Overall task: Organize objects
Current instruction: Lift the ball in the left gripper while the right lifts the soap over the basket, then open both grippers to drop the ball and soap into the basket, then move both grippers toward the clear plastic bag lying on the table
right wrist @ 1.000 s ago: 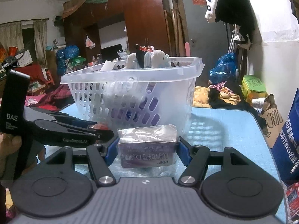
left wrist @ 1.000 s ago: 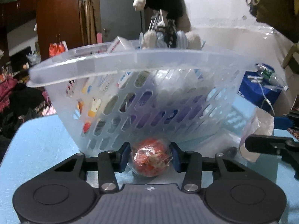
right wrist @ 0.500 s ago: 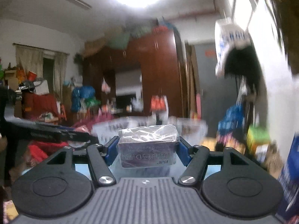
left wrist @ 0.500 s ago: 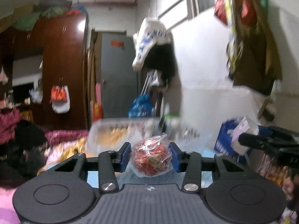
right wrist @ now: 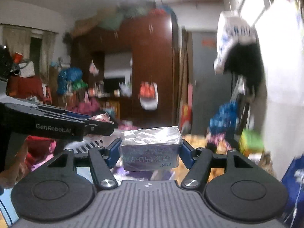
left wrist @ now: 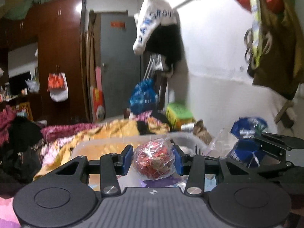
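Note:
My left gripper (left wrist: 153, 160) is shut on a red ball wrapped in clear plastic (left wrist: 153, 161) and holds it up above the rim of the translucent white basket (left wrist: 106, 144). My right gripper (right wrist: 150, 152) is shut on a purple box wrapped in clear plastic (right wrist: 150, 151), held high in the air. The right gripper shows at the right edge of the left wrist view (left wrist: 275, 140). The left gripper with its wrapped ball shows at the left of the right wrist view (right wrist: 79, 127). A piece of the basket rim (right wrist: 89, 146) shows below it.
Cluttered room behind: a dark wooden wardrobe (left wrist: 58, 57), a grey door (left wrist: 117, 66), clothes hanging on the white wall (left wrist: 157, 32), piled bedding (left wrist: 114, 131), a green crate (left wrist: 179, 114) and a blue bag (left wrist: 247, 131) at the right.
Both grippers have risen from table level by the basket to above its rim, each still holding its object. The views now look over the basket into the room.

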`<state>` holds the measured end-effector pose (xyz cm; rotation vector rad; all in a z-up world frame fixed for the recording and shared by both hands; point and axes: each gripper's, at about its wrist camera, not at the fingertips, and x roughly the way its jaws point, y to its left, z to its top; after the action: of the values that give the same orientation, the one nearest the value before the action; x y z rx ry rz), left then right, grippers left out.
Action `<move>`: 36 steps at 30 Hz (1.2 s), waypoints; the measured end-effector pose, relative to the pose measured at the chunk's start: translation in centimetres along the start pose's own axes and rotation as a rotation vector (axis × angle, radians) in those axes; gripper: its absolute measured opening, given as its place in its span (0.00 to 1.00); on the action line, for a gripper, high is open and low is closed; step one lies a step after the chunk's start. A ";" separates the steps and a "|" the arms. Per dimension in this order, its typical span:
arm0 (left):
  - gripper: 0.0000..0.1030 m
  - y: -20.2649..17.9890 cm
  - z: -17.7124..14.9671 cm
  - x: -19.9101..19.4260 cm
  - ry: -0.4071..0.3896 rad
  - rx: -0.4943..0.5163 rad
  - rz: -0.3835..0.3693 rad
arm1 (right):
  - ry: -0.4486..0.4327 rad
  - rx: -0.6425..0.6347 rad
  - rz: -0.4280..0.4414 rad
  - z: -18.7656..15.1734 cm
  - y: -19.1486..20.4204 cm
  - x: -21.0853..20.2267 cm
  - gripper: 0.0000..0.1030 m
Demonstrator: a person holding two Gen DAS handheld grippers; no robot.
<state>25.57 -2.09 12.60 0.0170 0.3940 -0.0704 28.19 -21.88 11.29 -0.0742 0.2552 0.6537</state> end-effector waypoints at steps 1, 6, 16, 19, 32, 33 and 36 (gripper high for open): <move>0.47 0.1 -0.2 0.4 0.014 -0.004 -0.009 | 0.023 0.009 -0.004 -0.1 -0.2 0.6 0.65; 0.47 0.3 -1.1 1.8 0.054 -0.014 -0.020 | 0.106 0.029 -0.022 -0.8 -0.7 2.2 0.65; 0.47 1.2 -2.0 4.7 0.122 -0.078 -0.014 | 0.179 0.058 -0.036 -1.8 -1.3 2.5 0.65; 0.51 1.6 -2.7 5.1 0.116 -0.102 -0.025 | 0.185 0.056 -0.039 -2.0 -1.5 2.9 0.67; 0.86 1.5 -3.9 -4.2 -0.020 0.007 -0.012 | 0.002 0.128 0.048 -3.6 -3.6 -4.2 1.00; 0.86 1.4 -4.5 -5.5 -0.015 0.028 0.006 | -0.009 0.133 0.055 -4.1 -3.6 -4.9 1.00; 0.86 2.0 -5.9 -9.1 0.000 0.073 0.045 | -0.017 0.158 0.067 -6.2 -4.2 -6.7 1.00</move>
<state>15.10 0.67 10.62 0.0983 0.3904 -0.0404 24.33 -30.07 6.98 0.0913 0.2933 0.6987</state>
